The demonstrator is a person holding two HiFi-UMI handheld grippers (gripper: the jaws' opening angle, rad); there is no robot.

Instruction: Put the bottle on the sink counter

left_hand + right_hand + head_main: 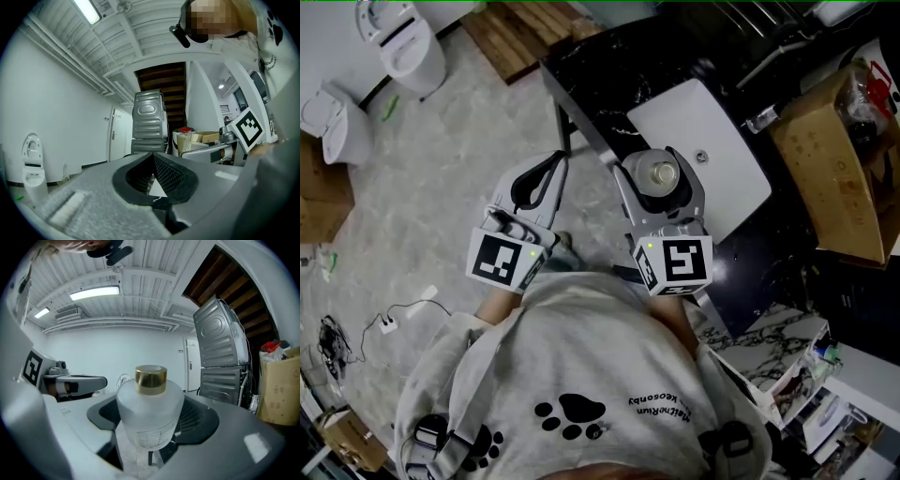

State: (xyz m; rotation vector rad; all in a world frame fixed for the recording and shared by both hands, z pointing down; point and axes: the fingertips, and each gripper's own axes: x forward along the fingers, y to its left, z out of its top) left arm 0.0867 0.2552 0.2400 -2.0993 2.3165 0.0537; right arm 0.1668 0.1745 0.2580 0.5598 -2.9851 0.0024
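Right tool (659,187) clamped on the bottle (662,172), jaws set wide, one on each side of the body. Bottle upright, frosted white, gold cap (151,379). In the right gripper view the bottle (150,413) fills the gap of the tool (152,417) and both dark pads (200,417) press its sides.

Left tool (553,164) has its jaws together with nothing between them. The left gripper view shows the black pads (169,174) of the tool (154,177) meeting in a narrow wedge. It is held level, just left of the right tool, over the floor (459,159).

Bottle off the worktop, carried in the air. From the head view it sits over the near left rim of the white basin (717,141), which is sunk in the black marble worktop (600,84). Basin lies right of and beyond the bottle.

Surroundings:
- Cardboard box (834,178) far right, past the basin.
- Two white toilets, one far left (412,47) and one nearer on the left edge (333,122).
- Wooden pallet (520,33) at the far side, left of the worktop.
- White cable (394,319) on the floor, near left.
- Each tool shows in the other's view: the right tool's marker cube (247,127) at right, the left tool (70,380) at left.
- Stacked grey metal units (149,122) stand far off, ahead of the left tool.
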